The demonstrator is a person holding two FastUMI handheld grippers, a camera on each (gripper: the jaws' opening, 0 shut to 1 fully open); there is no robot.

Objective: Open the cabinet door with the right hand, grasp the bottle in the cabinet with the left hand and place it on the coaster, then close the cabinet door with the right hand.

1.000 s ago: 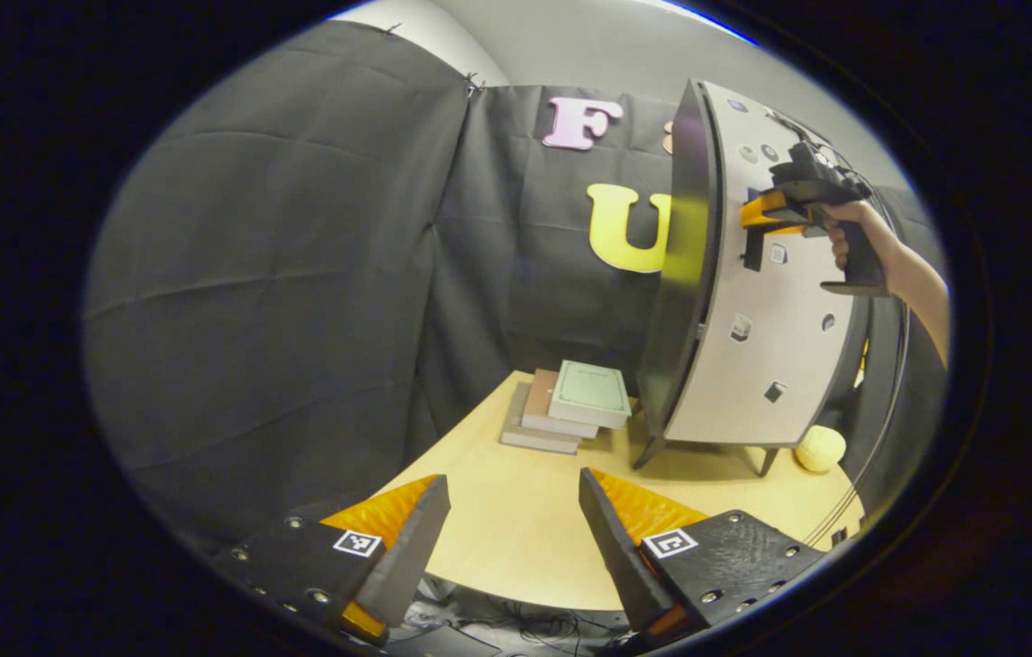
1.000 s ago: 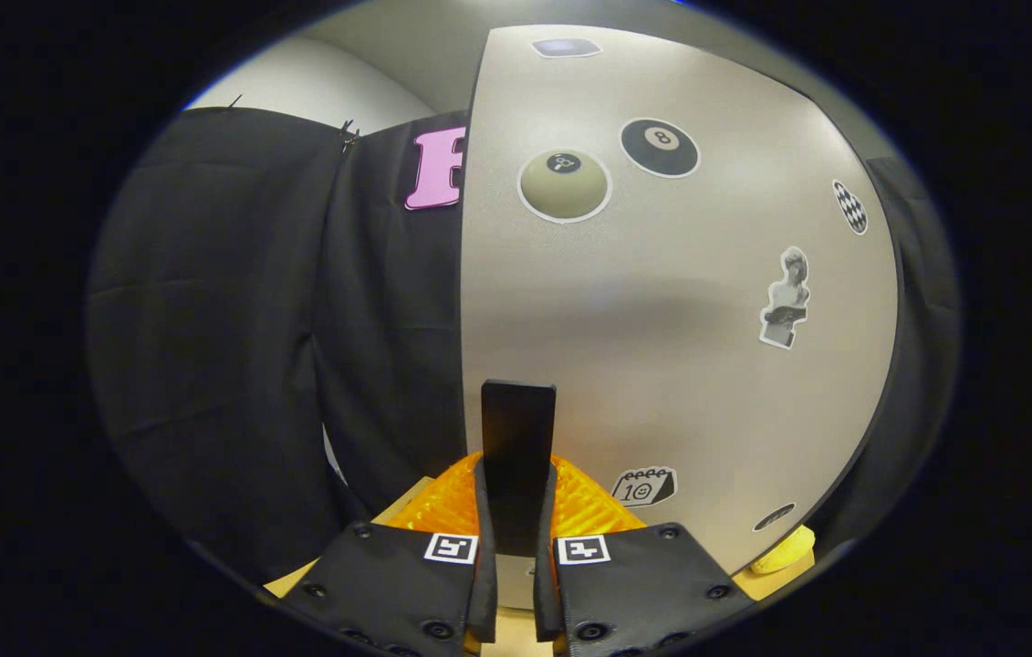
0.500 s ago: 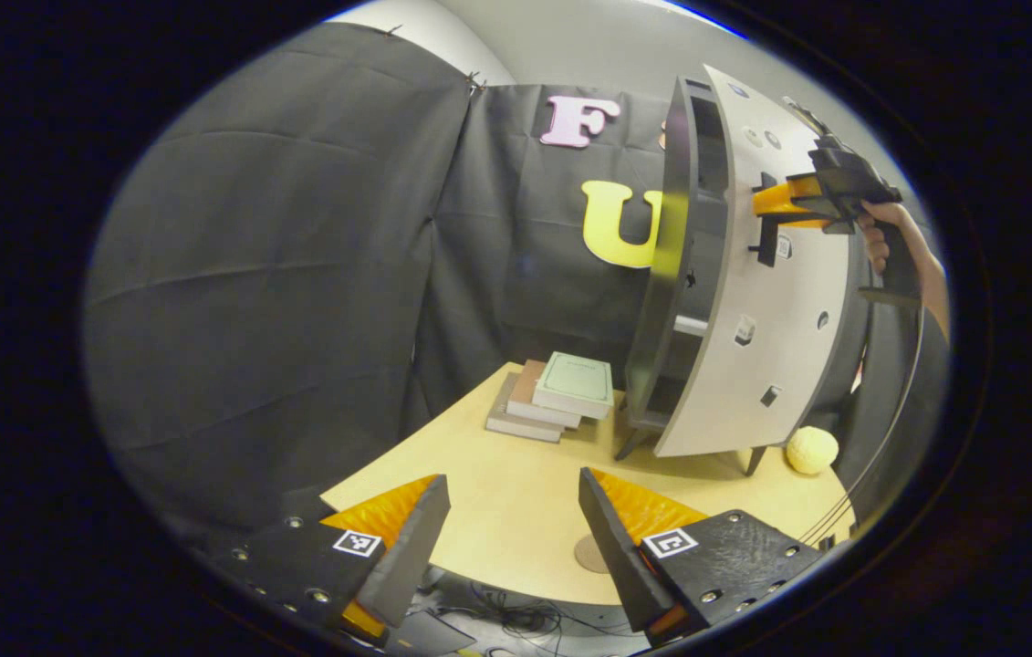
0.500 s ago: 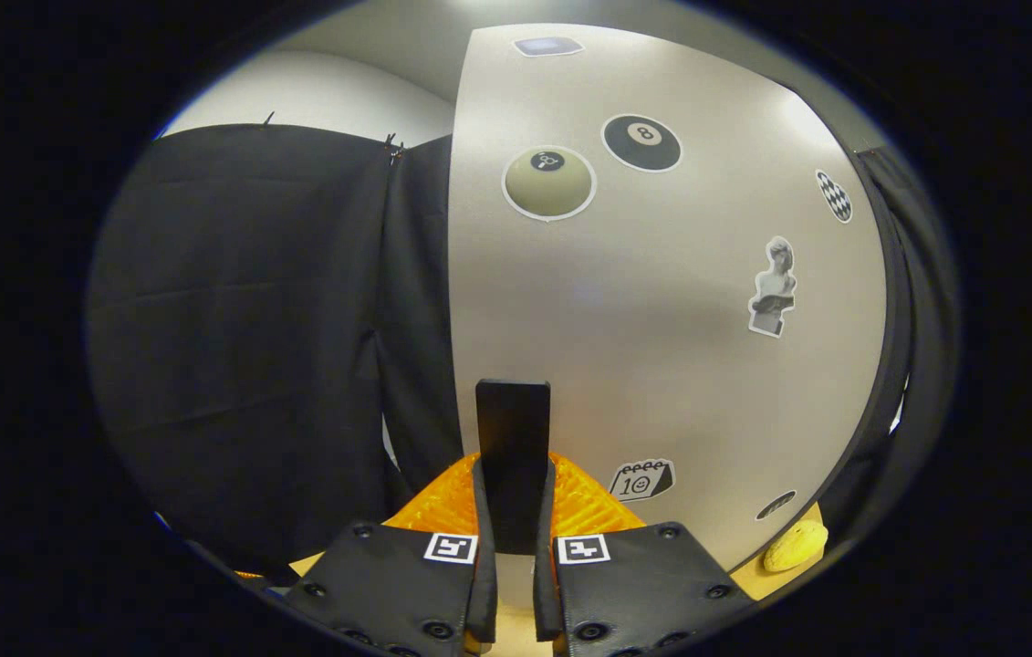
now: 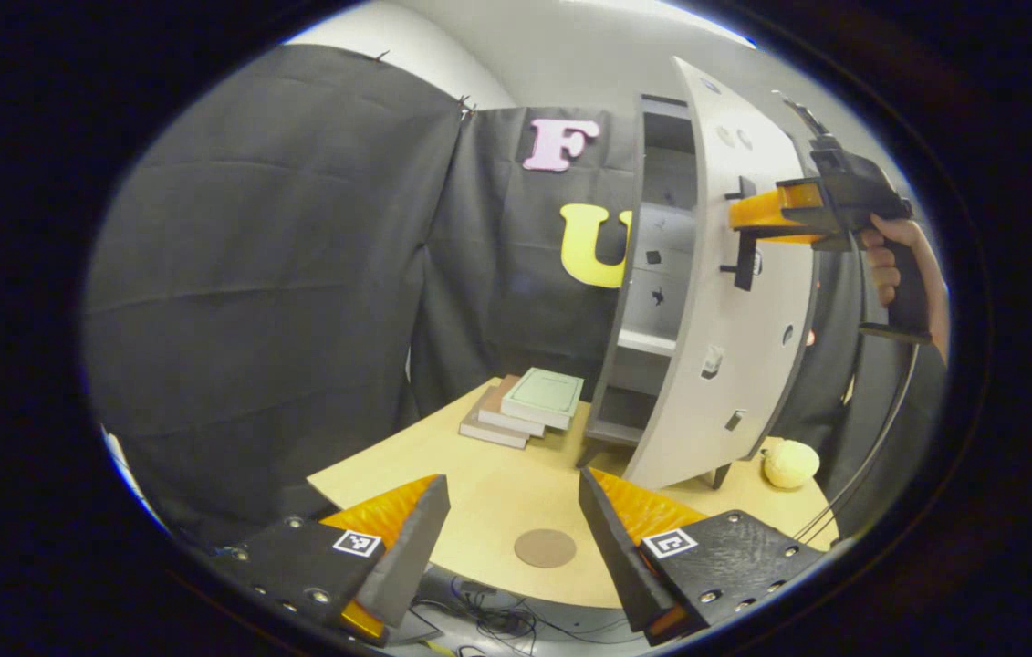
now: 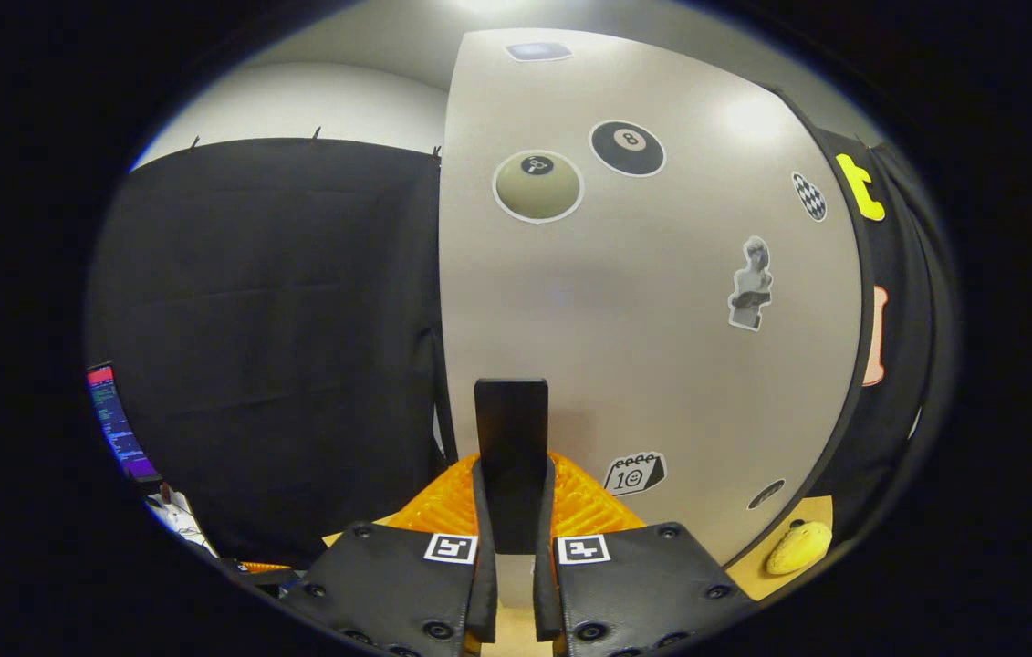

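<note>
Door handle (image 6: 512, 461) between right claw (image 6: 512, 511) fingers

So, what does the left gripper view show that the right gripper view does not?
Left gripper view: the open left claw, the coaster, stacked books, the cabinet's shelves and the hand holding the right claw. Right gripper view: the door's stickers and a screen. Both: the cabinet door, its handle clamped in the right claw, and a yellow ball.

The cabinet door (image 5: 734, 301) hides most of the cabinet (image 5: 652, 274) interior.
</note>
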